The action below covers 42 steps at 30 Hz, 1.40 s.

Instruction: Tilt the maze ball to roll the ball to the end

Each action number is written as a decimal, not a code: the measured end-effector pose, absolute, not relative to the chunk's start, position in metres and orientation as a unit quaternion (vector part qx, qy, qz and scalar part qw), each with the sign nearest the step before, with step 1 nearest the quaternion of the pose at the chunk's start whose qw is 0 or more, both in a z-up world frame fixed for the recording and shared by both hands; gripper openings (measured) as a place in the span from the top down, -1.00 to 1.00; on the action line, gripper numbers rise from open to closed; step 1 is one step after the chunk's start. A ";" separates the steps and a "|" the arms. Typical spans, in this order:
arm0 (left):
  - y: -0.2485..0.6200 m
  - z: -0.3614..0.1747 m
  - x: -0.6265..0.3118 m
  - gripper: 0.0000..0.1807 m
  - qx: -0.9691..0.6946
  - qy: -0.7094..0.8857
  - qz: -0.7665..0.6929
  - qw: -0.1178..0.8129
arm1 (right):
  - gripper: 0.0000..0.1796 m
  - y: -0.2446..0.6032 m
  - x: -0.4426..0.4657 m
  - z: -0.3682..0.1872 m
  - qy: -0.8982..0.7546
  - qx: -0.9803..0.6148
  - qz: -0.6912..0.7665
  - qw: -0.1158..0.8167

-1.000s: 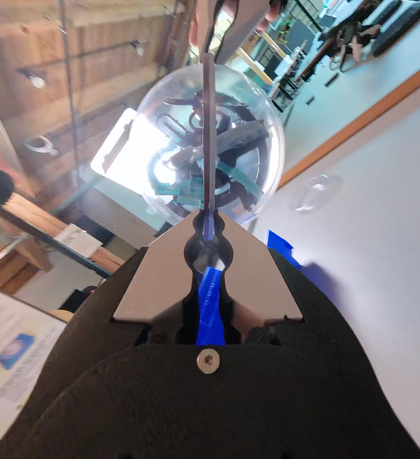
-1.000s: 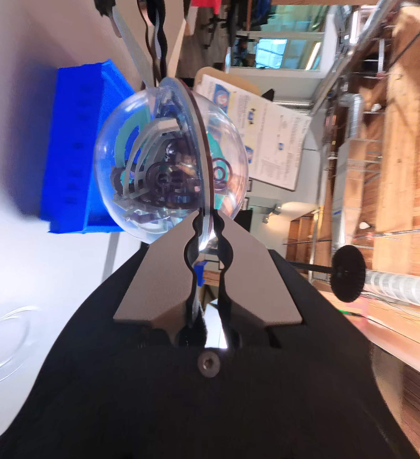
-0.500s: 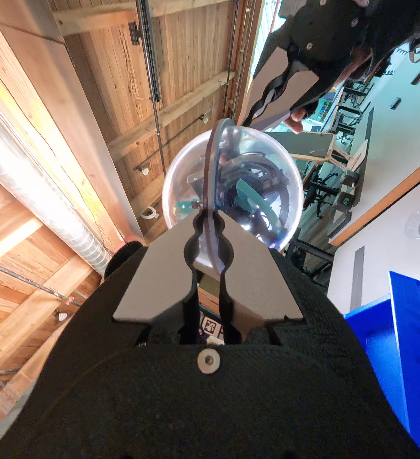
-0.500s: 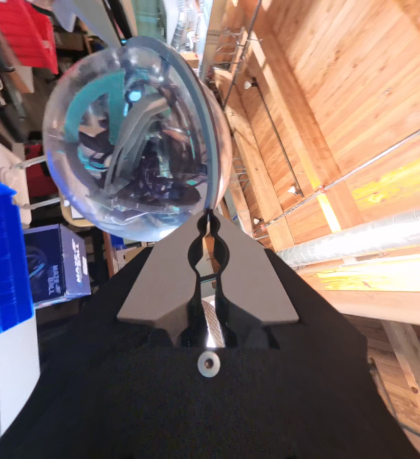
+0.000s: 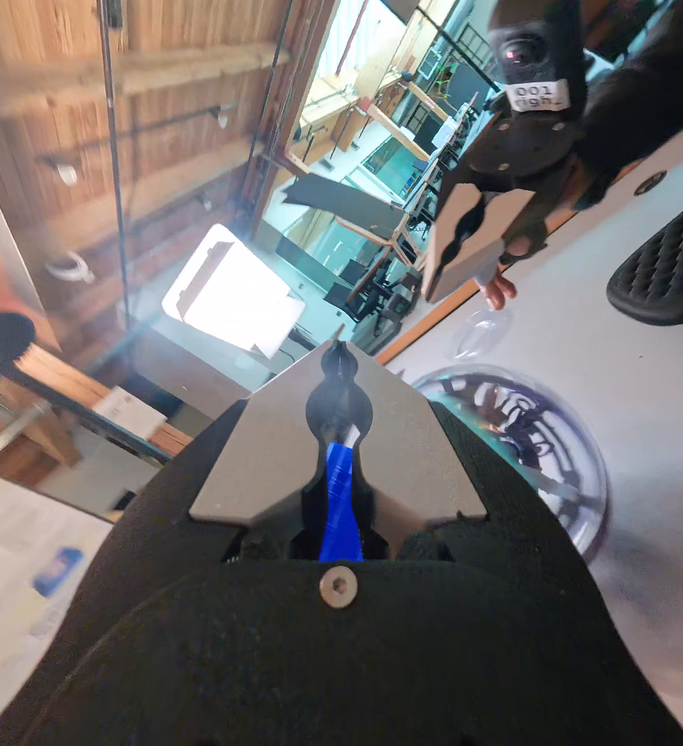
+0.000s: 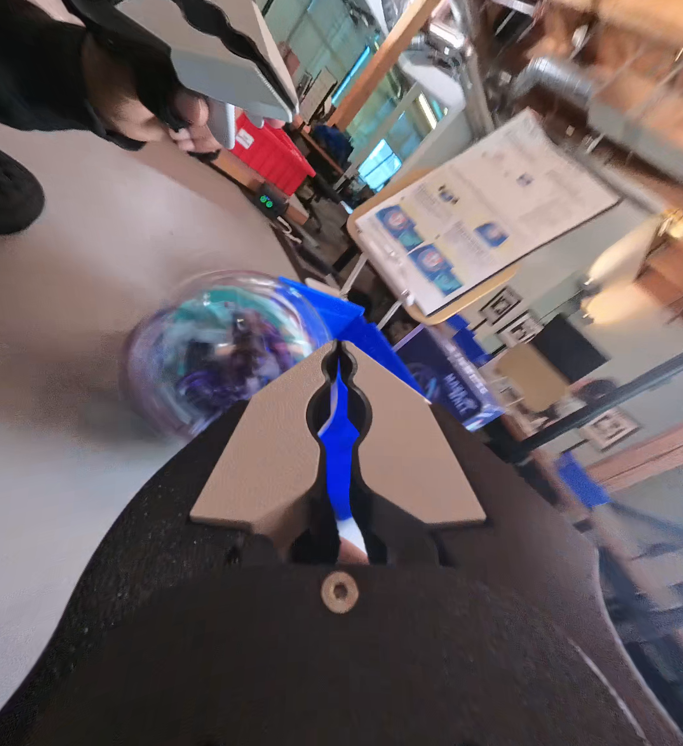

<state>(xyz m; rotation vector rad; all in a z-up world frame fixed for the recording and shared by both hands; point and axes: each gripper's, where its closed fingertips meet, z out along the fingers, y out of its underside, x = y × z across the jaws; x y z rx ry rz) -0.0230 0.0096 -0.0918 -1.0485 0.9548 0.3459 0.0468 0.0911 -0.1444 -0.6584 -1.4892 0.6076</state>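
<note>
The clear, glossy plastic maze ball (image 5: 541, 440) shows highlights on its smooth shell, with matt grey and teal plastic tracks inside. It lies on a smooth, matt pale grey worktop (image 5: 634, 403). The left hand-held gripper (image 5: 338, 351) has flat, matt grey fingers (image 5: 267, 456) on a rough, grainy black body with a shiny metal screw (image 5: 338, 591) at 6 o'clock. The right hand-held gripper (image 6: 338, 347) looks alike. The blue bin (image 6: 356, 327) is smooth plastic. The ceiling boards (image 5: 49, 80) at 11 o'clock are bare wood.
</note>
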 end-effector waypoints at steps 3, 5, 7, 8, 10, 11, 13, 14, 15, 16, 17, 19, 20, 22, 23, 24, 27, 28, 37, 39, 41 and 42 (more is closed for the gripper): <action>0.028 -0.111 -0.068 0.75 -0.571 0.347 0.034 0.743 | 0.92 0.102 0.042 -0.173 -0.651 -0.363 0.327 0.581; 0.046 -0.141 -0.101 0.36 -0.662 0.261 -0.105 0.694 | 0.68 0.114 0.039 -0.199 -0.659 -0.415 0.352 0.520; 0.055 -0.174 -0.115 0.12 -0.714 0.194 -0.233 0.631 | 0.41 0.124 0.036 -0.219 -0.655 -0.460 0.378 0.465; 0.059 -0.191 -0.117 0.05 -0.730 0.168 -0.272 0.604 | 0.30 0.125 0.035 -0.226 -0.653 -0.476 0.394 0.438; 0.064 -0.220 -0.112 -0.01 -0.747 0.141 -0.328 0.560 | 0.18 0.123 0.031 -0.231 -0.646 -0.487 0.425 0.406; 0.066 -0.233 -0.106 -0.07 -0.754 0.139 -0.348 0.539 | 0.18 0.124 0.028 -0.234 -0.646 -0.492 0.429 0.396; 0.070 -0.250 -0.094 -0.10 -0.763 0.148 -0.364 0.513 | 0.16 0.122 0.025 -0.240 -0.655 -0.489 0.425 0.390; 0.072 -0.255 -0.090 -0.10 -0.766 0.157 -0.362 0.506 | 0.17 0.120 0.024 -0.242 -0.657 -0.484 0.425 0.391; 0.072 -0.256 -0.084 -0.12 -0.763 0.166 -0.373 0.501 | 0.17 0.120 0.023 -0.243 -0.659 -0.481 0.424 0.392; 0.072 -0.254 -0.081 -0.11 -0.758 0.164 -0.389 0.497 | 0.18 0.120 0.023 -0.244 -0.658 -0.481 0.427 0.392; 0.072 -0.254 -0.081 -0.11 -0.757 0.161 -0.391 0.499 | 0.18 0.120 0.023 -0.244 -0.655 -0.480 0.434 0.392; 0.070 -0.254 -0.080 -0.10 -0.754 0.167 -0.386 0.505 | 0.18 0.118 0.024 -0.244 -0.655 -0.466 0.438 0.403; 0.068 -0.255 -0.080 -0.11 -0.754 0.174 -0.379 0.508 | 0.18 0.117 0.024 -0.244 -0.657 -0.457 0.438 0.409; 0.065 -0.256 -0.079 -0.11 -0.754 0.189 -0.362 0.514 | 0.18 0.115 0.024 -0.244 -0.665 -0.440 0.433 0.420; 0.064 -0.257 -0.078 -0.11 -0.755 0.199 -0.350 0.518 | 0.18 0.114 0.023 -0.244 -0.670 -0.431 0.427 0.428; 0.063 -0.259 -0.078 -0.11 -0.755 0.209 -0.336 0.523 | 0.18 0.113 0.023 -0.244 -0.674 -0.421 0.421 0.437; 0.060 -0.260 -0.079 -0.13 -0.753 0.233 -0.297 0.538 | 0.18 0.111 0.021 -0.246 -0.684 -0.398 0.399 0.463; 0.059 -0.260 -0.080 -0.12 -0.751 0.241 -0.284 0.545 | 0.18 0.111 0.020 -0.248 -0.687 -0.391 0.391 0.472; 0.056 -0.263 -0.084 -0.12 -0.742 0.299 -0.190 0.569 | 0.19 0.109 0.017 -0.254 -0.710 -0.346 0.320 0.523; 0.055 -0.263 -0.085 -0.11 -0.738 0.307 -0.178 0.573 | 0.20 0.109 0.017 -0.256 -0.711 -0.342 0.313 0.529; 0.054 -0.263 -0.086 -0.09 -0.736 0.317 -0.161 0.577 | 0.21 0.110 0.017 -0.258 -0.712 -0.341 0.303 0.534; 0.054 -0.263 -0.087 -0.09 -0.736 0.318 -0.156 0.578 | 0.22 0.111 0.017 -0.259 -0.711 -0.343 0.301 0.535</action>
